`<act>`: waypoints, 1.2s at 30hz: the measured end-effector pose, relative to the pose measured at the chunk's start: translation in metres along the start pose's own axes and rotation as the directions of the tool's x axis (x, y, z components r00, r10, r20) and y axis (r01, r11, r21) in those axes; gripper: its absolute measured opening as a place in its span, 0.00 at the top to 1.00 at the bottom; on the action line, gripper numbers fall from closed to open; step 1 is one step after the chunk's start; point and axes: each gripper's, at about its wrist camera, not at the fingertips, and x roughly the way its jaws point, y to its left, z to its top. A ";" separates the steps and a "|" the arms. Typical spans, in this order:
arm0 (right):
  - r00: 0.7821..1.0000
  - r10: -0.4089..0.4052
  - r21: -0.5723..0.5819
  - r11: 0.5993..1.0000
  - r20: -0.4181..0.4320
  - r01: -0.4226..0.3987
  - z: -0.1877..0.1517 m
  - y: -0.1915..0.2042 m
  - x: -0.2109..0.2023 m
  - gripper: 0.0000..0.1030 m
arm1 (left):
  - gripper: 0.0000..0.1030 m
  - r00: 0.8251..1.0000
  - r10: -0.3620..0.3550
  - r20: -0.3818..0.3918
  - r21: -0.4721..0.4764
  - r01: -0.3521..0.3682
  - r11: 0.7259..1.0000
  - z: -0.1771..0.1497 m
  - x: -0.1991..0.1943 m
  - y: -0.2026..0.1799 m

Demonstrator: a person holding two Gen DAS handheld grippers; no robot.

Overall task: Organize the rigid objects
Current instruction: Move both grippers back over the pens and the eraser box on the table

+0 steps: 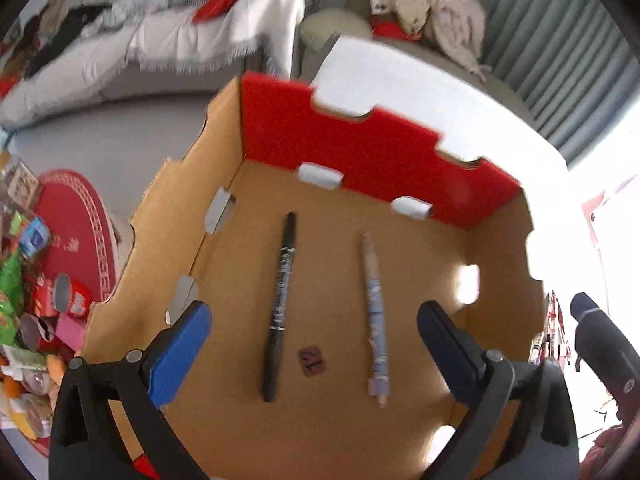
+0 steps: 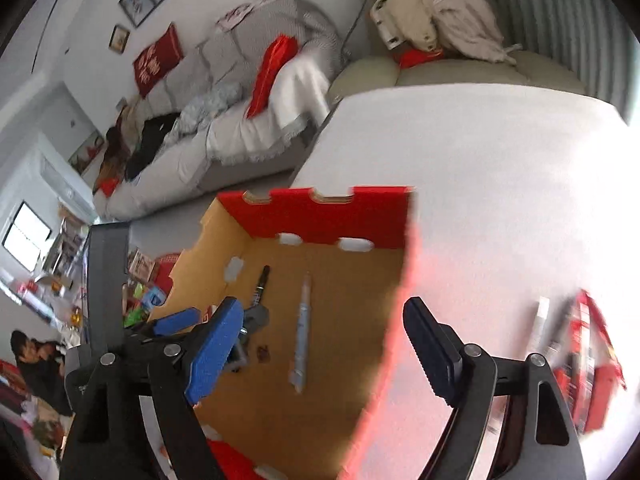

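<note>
Both my grippers are released and empty — the left gripper (image 1: 316,344) hangs over the cardboard box (image 1: 224,128), the right gripper (image 2: 320,344) at its red edge. The black marker (image 1: 280,304) and blue pen (image 1: 376,320) lie side by side on the box floor, apart. That drop looks done; next I must fetch another pen from the pile (image 2: 560,332) on the white table (image 2: 480,184).
</note>
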 end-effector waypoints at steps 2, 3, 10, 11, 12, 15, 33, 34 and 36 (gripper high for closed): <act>1.000 -0.025 0.027 0.999 0.004 0.025 -0.008 -0.018 -0.017 0.19 | 0.00 0.999 -0.045 0.027 0.028 0.044 0.999 -0.007 -0.012 -0.016; 0.999 -0.043 0.049 0.998 0.003 0.043 -0.014 -0.030 -0.025 0.19 | 0.00 0.997 -0.073 0.031 0.047 0.072 0.996 -0.009 -0.016 -0.027; 0.980 -0.197 0.330 0.924 -0.022 0.193 -0.075 -0.142 -0.081 0.19 | 0.00 0.982 -0.186 0.006 0.299 0.176 0.938 -0.037 -0.032 -0.151; 0.978 -0.209 0.354 0.912 -0.028 0.205 -0.082 -0.155 -0.087 0.19 | 0.00 0.984 -0.179 -0.002 0.334 0.170 0.927 -0.043 -0.028 -0.173; 0.975 -0.222 0.375 0.901 -0.031 0.217 -0.089 -0.166 -0.094 0.19 | 0.00 0.985 -0.170 -0.010 0.364 0.162 0.917 -0.047 -0.020 -0.191; 0.970 -0.242 0.425 0.875 -0.027 0.230 -0.106 -0.194 -0.115 0.19 | 0.00 0.996 -0.094 -0.013 0.431 0.090 0.898 -0.057 0.013 -0.238; 0.953 -0.302 0.548 0.792 -0.030 0.268 -0.141 -0.288 -0.150 0.19 | 0.00 0.980 0.194 0.037 0.434 -0.190 0.881 -0.041 0.106 -0.250; 0.953 -0.301 0.551 0.790 -0.033 0.269 -0.142 -0.290 -0.150 0.19 | 0.00 0.981 0.191 0.028 0.425 -0.185 0.886 -0.040 0.106 -0.249; 0.952 -0.303 0.549 0.790 -0.037 0.273 -0.142 -0.292 -0.148 0.19 | 0.00 0.990 0.140 -0.028 0.412 -0.116 0.904 -0.046 0.104 -0.250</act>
